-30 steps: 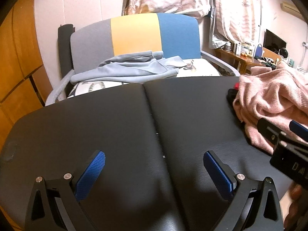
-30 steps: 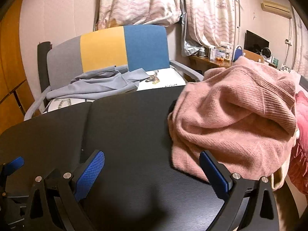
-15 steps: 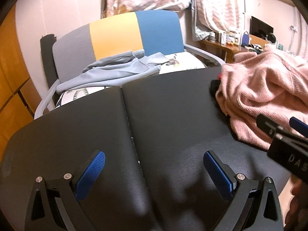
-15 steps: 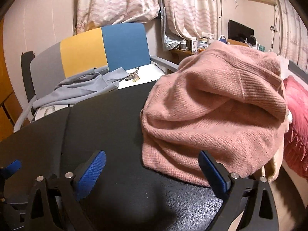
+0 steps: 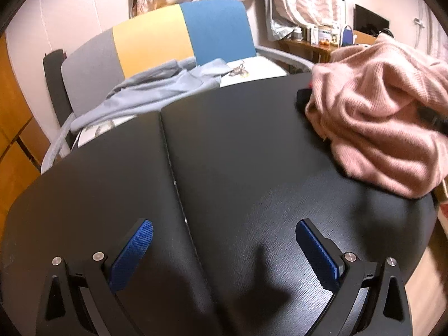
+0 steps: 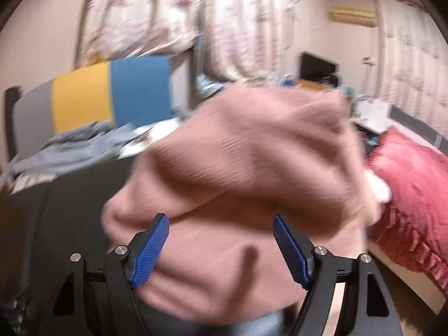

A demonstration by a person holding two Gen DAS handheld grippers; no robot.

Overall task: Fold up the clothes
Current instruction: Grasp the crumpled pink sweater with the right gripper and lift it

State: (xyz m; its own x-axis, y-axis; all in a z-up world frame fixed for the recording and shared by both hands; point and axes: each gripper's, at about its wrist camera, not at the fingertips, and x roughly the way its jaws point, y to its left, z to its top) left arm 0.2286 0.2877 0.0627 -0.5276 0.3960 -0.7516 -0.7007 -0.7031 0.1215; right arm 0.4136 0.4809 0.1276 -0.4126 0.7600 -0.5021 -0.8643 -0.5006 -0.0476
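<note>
A crumpled pink knit sweater [image 5: 386,117] lies heaped at the right end of the black table [image 5: 238,154]. My left gripper [image 5: 224,249] hovers open over bare table, well left of the heap, with nothing between its blue pads. In the blurred right wrist view the pink sweater [image 6: 252,173] fills the middle. My right gripper [image 6: 221,247] is open, its blue pads on either side of the sweater's near edge, not closed on it. A grey garment [image 5: 156,89] lies draped on the chair behind the table.
A chair with a grey, yellow and blue back [image 5: 173,33] stands behind the table. A red frilled cushion [image 6: 411,190] lies to the right of the sweater. Wooden cabinets [image 5: 14,112] line the left, curtains [image 6: 156,14] and a cluttered desk [image 5: 322,39] the back.
My right gripper has pushed forward to the sweater and its fingers have narrowed around the near edge. The left view has swung right, bringing the sweater further into view.
</note>
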